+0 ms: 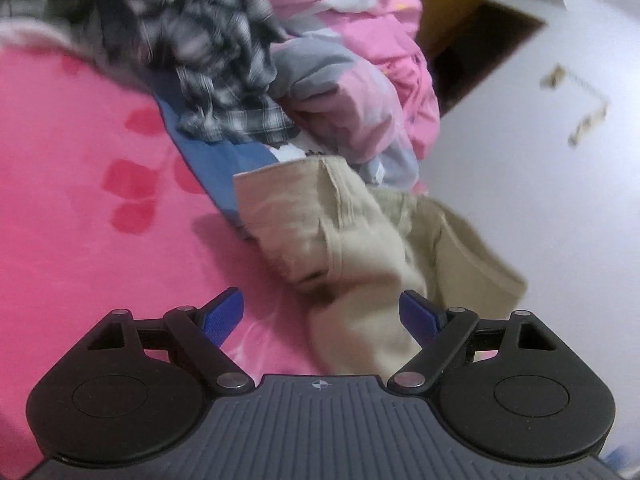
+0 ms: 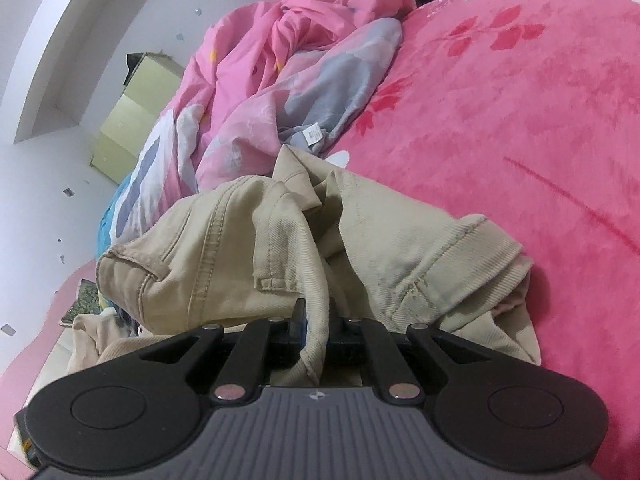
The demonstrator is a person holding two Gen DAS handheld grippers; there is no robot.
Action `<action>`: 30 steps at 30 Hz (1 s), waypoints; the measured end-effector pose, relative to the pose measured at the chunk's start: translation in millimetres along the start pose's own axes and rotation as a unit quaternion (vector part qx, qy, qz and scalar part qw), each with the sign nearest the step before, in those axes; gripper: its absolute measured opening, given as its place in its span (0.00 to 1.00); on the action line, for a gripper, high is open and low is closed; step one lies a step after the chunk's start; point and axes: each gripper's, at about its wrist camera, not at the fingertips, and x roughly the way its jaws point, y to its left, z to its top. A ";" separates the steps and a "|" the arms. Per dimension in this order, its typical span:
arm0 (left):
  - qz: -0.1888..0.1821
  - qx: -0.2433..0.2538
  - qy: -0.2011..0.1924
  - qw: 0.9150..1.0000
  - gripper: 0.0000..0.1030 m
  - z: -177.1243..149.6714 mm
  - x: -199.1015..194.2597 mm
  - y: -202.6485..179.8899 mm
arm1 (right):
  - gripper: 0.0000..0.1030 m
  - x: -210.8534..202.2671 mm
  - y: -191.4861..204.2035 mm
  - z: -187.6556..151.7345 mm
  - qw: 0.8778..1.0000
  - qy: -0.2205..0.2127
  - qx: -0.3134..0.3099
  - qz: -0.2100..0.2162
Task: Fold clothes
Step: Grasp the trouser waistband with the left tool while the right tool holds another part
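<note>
The task garment is a pair of beige trousers (image 2: 360, 240) of ribbed cotton twill, with double-stitched seams, a raised hem band and a narrow belt loop. It lies crumpled in loose folds on a pink bedspread (image 2: 520, 140), a short-pile plush cover printed with red leaf shapes.

The right gripper (image 2: 316, 320) has its two black fingers drawn together on a vertical fold of the trousers; the pinched cloth stands between them and drapes back over the gripper body.

The left gripper (image 1: 322, 316) stands wide open, its blue textured pads (image 1: 224, 314) well apart. A rounded lobe of the trousers (image 1: 320, 240) lies between the pads, close beside the right-hand one; contact cannot be confirmed. Nothing is clamped.

Surrounding items:
- A pink and grey quilt (image 2: 280, 80) of thin, smooth, creased fabric is heaped just behind the trousers. A small white care label (image 2: 314, 135) shows on it. The quilt adjoins the far edge of the garment.
- A black-and-white plaid garment (image 1: 192, 52) lies bunched further back in the left wrist view, blurred, on a blue cloth (image 1: 208, 156).
- A brown cardboard box (image 1: 472, 36) stands open against a white wall (image 1: 560, 200).
- A pale yellow-green cabinet (image 2: 136, 112) stands beyond the bed edge in the right wrist view.
</note>
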 end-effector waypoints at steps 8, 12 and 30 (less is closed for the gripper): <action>-0.009 -0.039 0.010 0.999 0.83 22.9 41.0 3.2 | 0.05 0.2 -5.8 -0.7 1.000 -0.001 0.016 0.014; -0.006 -0.055 0.018 0.998 0.74 32.6 62.1 6.0 | 0.05 1.4 -6.7 -1.1 1.000 -0.003 0.019 0.017; 0.028 0.116 -0.060 0.991 0.22 -15.2 -0.9 -57.9 | 0.06 -1.4 -22.9 -0.3 0.996 -0.022 0.056 0.070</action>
